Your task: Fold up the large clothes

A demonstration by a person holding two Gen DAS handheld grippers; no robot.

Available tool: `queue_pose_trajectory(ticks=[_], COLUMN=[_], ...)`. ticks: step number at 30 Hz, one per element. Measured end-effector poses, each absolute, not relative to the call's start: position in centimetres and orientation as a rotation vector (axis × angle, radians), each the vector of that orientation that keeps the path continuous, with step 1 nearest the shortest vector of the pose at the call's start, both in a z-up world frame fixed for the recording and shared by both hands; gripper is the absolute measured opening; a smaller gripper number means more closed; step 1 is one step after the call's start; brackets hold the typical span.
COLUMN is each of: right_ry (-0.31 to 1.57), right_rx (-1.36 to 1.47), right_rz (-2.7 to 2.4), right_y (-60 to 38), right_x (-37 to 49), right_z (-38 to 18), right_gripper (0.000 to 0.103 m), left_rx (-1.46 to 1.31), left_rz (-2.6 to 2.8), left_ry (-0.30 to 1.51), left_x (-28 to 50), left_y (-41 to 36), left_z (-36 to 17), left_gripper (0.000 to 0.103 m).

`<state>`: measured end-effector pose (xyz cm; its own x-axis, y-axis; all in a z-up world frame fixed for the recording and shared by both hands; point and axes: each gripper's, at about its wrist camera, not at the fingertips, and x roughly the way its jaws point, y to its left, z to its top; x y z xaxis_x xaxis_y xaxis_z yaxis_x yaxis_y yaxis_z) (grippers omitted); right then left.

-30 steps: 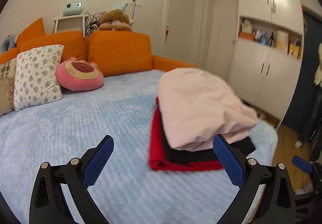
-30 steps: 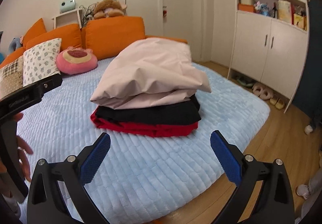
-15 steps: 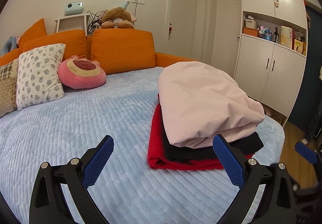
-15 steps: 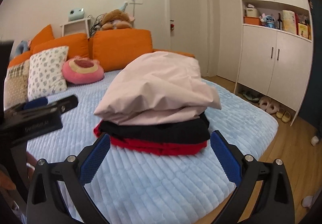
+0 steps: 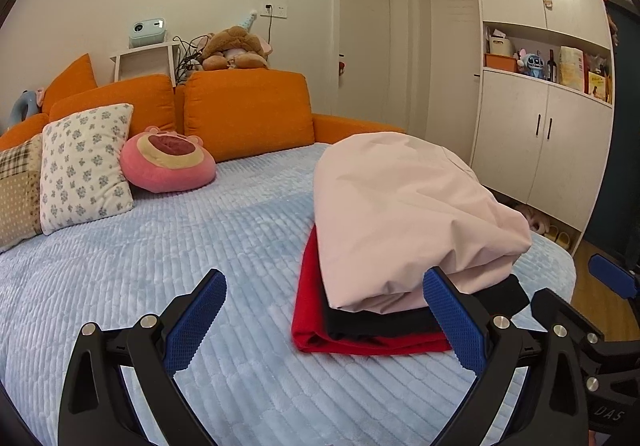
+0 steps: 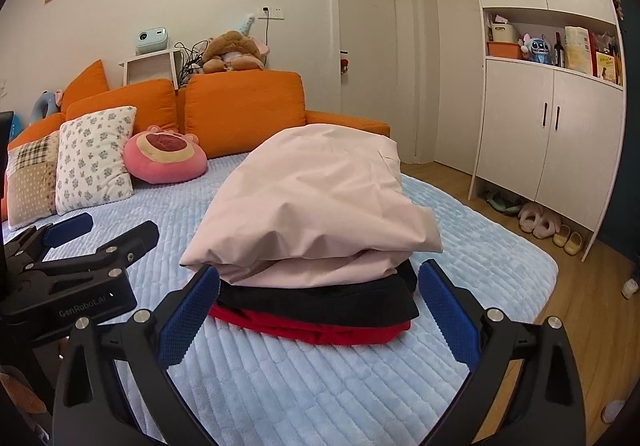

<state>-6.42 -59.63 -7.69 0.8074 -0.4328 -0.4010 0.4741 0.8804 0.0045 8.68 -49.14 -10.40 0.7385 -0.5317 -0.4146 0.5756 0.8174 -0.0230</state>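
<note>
A stack of folded clothes lies on the light blue bed (image 5: 160, 266): a pale pink garment (image 5: 400, 213) on top, a black one (image 5: 400, 320) under it, a red one (image 5: 312, 310) at the bottom. The same pink garment (image 6: 320, 205), black garment (image 6: 320, 302) and red garment (image 6: 320, 332) show in the right wrist view. My left gripper (image 5: 324, 318) is open and empty, just left of the stack's near edge. My right gripper (image 6: 318, 310) is open and empty, its fingers either side of the stack's near edge. The left gripper also shows in the right wrist view (image 6: 80, 246).
Orange back cushions (image 5: 248, 113), a floral pillow (image 5: 84, 161) and a pink plush cushion (image 5: 168, 165) line the head of the bed. A white cupboard (image 6: 548, 133) stands right, with slippers (image 6: 540, 224) on the wood floor (image 6: 580, 326) beside the bed's right edge.
Both grippers have tilted up and drawn slightly closer to the stack, staying open. The clothes stack has not moved.
</note>
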Motion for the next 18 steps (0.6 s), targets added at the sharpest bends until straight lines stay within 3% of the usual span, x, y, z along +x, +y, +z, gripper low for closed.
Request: queue_pose_trajectory(ticks=[18], right_ry=[0.42], right_rx=[0.1], right_rz=[-0.507], right_y=[-59.79], right_x=[-6.84], right_z=[-8.39], right_gripper=[0.098], left_rx=[0.136], left_rz=[-0.646], left_ry=[0.415], left_x=[7.68], left_y=[-49.76], left_z=[-10.61], left_gripper=[0.1])
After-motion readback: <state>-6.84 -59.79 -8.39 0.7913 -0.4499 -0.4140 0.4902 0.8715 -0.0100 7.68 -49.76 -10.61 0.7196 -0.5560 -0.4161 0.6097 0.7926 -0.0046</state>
